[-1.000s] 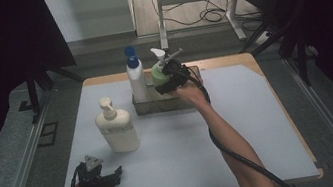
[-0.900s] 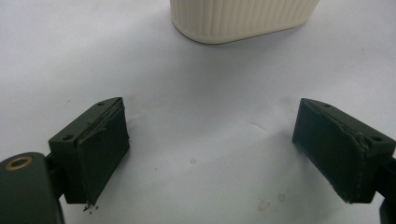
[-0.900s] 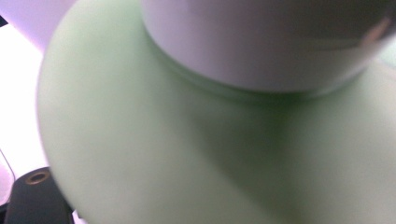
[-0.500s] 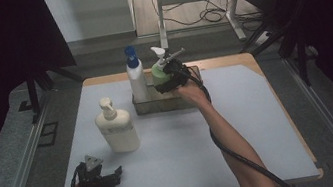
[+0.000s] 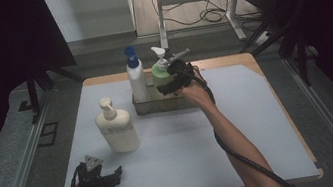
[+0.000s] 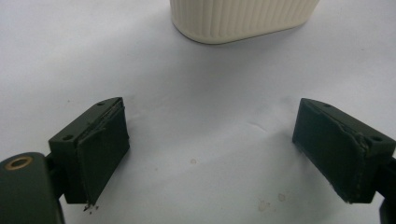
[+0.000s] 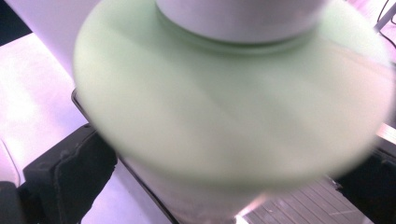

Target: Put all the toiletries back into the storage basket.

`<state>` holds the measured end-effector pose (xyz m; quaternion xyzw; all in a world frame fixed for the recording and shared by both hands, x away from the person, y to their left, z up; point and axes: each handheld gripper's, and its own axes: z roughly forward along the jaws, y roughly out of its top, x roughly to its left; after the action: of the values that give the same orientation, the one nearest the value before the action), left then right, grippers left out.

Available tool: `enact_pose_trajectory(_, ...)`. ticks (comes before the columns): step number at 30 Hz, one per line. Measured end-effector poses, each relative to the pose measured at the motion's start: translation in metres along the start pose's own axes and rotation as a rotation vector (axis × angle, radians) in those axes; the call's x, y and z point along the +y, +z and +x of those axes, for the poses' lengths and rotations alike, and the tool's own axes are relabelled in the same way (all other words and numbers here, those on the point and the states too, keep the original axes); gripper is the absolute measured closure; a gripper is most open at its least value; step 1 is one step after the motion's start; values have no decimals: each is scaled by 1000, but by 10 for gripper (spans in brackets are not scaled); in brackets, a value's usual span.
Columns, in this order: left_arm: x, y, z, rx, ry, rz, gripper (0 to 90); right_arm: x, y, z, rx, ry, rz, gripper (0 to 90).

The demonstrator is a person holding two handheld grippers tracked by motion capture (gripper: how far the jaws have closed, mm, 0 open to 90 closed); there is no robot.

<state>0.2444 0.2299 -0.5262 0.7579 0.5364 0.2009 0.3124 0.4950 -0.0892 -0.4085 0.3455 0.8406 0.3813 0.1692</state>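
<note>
Tabletop: a pale grey mat [image 5: 240, 127] covers a light wooden table [image 5: 245, 58], whose edge shows along the far side. Dark curtains flank the station, and cables lie on the floor beyond. A clear rectangular tray [image 5: 156, 104] stands at the far centre of the mat. Inside it, a white bottle with a blue cap [image 5: 136, 80] stands upright at its left end, and a light green pump bottle with a white nozzle [image 5: 162, 71] stands beside that. The right gripper [image 5: 173, 83] is at the green bottle; its jaws have just been opening and stand wide on either side of the bottle's body. Left of and nearer than the tray stands a cream ribbed pump bottle [image 5: 117, 129]. Nearer still, the left gripper [image 5: 112, 178] rests on the mat, jaws wide and empty.
</note>
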Motion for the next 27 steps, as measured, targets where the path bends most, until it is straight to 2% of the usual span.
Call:
enact_pose_trajectory(5,0,0,0,0,0,0,101,-6,-9,-3,4,11,-17,2)
enact_pose_trajectory(9,0,0,0,0,0,0,100,-12,-15,-4,14,19,-26,58)
enact_pose_trajectory(12,0,0,0,1,-3,-2,101,-17,-19,-3,6,9,-32,142)
enact_pose_trajectory(14,0,0,0,1,-3,-1,100,-20,-21,-3,-3,6,-28,163)
enact_pose_trajectory(16,0,0,0,1,-4,-3,100,-24,-23,-3,7,11,-28,227)
enact_pose_trajectory(18,0,0,0,1,-4,-3,101,-29,-25,-5,18,5,-19,254)
enact_pose_trajectory(22,0,0,0,0,-5,-4,100,-38,-28,-9,31,28,-6,327)
enact_pose_trajectory(27,0,0,0,1,-1,0,101,-47,-29,-17,14,64,18,503)
